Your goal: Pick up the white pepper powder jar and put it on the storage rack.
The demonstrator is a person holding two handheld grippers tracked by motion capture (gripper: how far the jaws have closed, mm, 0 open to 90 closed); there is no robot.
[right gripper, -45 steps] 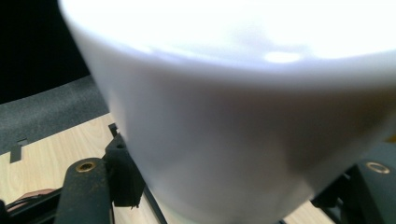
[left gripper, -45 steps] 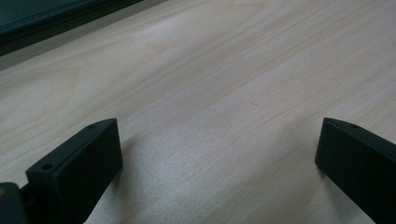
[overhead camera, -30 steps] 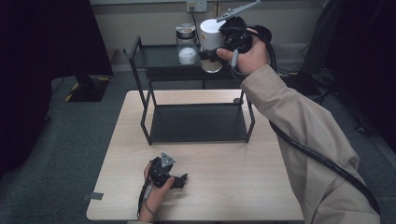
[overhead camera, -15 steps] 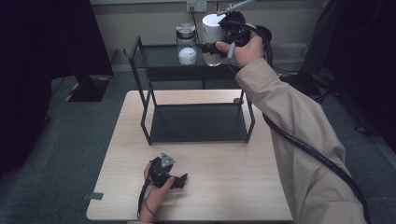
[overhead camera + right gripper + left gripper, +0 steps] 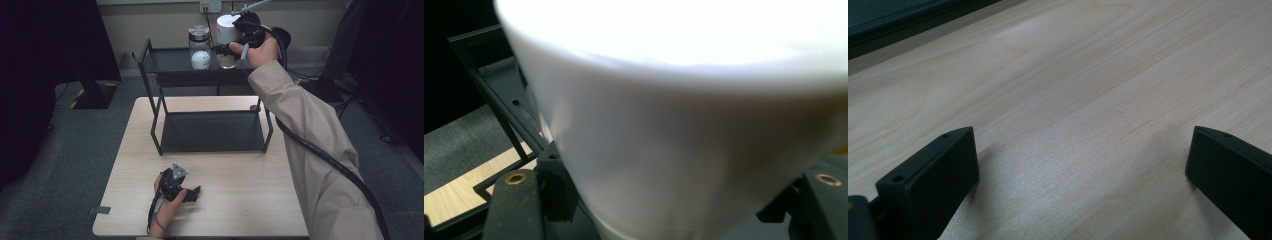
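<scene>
At upper centre, the right hand-held gripper [image 5: 224, 49] grasps an upright white-lidded jar [image 5: 227, 37] on the rack's top shelf [image 5: 172, 60]. The left hand-held gripper [image 5: 192, 192] rests released on the bench [image 5: 240, 190]; its own view shows jaws spread wide.

Pale matt wood table [image 5: 240, 180], black metal rack [image 5: 210, 131]

This is looking like a lab or test room: a small pale wooden table [image 5: 235, 200] is standing on grey carpet [image 5: 65, 165], black curtains [image 5: 45, 50] are hanging at upper left, and cables [image 5: 360, 105] are trailing at right below a wall outlet [image 5: 210, 6].
</scene>
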